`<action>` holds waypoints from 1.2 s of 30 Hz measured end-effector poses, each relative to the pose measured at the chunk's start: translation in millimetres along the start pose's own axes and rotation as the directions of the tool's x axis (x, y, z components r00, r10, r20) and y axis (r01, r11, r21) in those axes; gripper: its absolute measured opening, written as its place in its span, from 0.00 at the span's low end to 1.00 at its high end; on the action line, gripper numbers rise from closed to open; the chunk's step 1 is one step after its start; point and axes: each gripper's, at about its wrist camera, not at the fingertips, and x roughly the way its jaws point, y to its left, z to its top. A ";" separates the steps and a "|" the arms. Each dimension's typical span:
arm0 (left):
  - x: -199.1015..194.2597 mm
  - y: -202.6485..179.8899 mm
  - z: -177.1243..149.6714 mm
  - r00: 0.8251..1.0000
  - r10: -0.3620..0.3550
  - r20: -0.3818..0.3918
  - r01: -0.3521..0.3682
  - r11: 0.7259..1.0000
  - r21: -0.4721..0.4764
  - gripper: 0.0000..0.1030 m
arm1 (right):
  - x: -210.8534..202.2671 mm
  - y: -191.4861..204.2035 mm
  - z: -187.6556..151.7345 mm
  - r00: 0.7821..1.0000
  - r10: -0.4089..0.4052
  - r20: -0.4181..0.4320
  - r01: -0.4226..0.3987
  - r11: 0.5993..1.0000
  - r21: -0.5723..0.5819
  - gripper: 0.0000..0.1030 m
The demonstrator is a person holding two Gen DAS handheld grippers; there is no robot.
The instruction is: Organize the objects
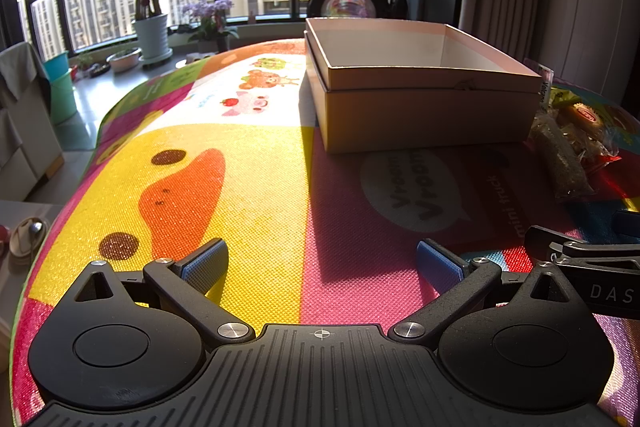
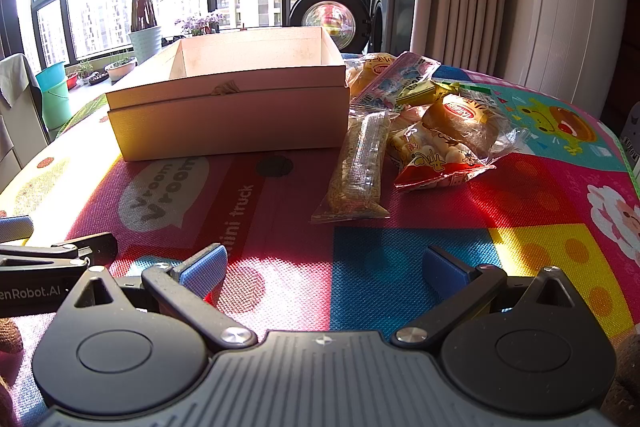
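Blue-padded right gripper (image 2: 324, 267) spread wide, empty; ahead and slightly right lies the grain packet (image 2: 357, 169), long axis pointing away, just beside the open box (image 2: 228, 115). Left gripper (image 1: 320, 267) likewise apart, seemingly farther off.

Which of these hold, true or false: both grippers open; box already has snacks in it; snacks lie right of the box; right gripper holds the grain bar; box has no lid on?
1. Both the left gripper and right gripper are open. True.
2. The box holds snacks. False: its visible inside is bare.
3. The snacks lie right of the box. True.
4. The right gripper holds the grain bar. False: the bar lies on the mat.
5. The box is open-topped. True.
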 end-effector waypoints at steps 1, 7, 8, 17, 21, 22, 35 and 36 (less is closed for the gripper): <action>0.0 0.0 0.0 1.000 0.000 0.000 0.000 1.000 0.000 1.00 | 0.0 0.1 0.0 1.000 0.000 0.000 0.000 1.000 0.000 1.00; 0.4 1.1 0.0 1.000 -0.003 0.000 0.003 1.000 -0.001 1.00 | -0.2 0.1 -0.3 1.000 0.000 0.000 0.000 1.000 0.001 1.00; 0.5 0.8 0.7 1.000 -0.003 0.000 0.003 1.000 -0.002 1.00 | -0.2 0.2 -0.4 1.000 -0.001 0.000 0.001 1.000 -0.001 1.00; 0.3 0.2 1.0 1.000 -0.003 0.001 0.003 1.000 -0.001 1.00 | -0.3 0.6 -0.8 1.000 -0.001 0.000 0.001 1.000 -0.002 1.00; 0.2 0.4 0.9 1.000 -0.003 0.002 0.003 1.000 -0.001 1.00 | -0.4 0.8 -1.0 1.000 -0.001 0.000 0.001 1.000 -0.002 1.00; 0.3 0.4 1.0 1.000 -0.004 0.002 0.004 1.000 -0.001 1.00 | -0.6 -0.1 -0.9 1.000 0.000 0.000 0.000 1.000 0.000 1.00; 0.6 -0.1 0.1 1.000 -0.002 0.003 0.002 1.000 -0.001 1.00 | 1.2 -2.2 1.2 1.000 0.009 -0.012 -0.009 1.000 0.012 1.00; 0.6 -0.1 0.0 1.000 -0.002 0.003 0.002 1.000 0.000 1.00 | 1.5 -2.8 3.0 1.000 0.014 -0.023 -0.013 1.000 0.016 1.00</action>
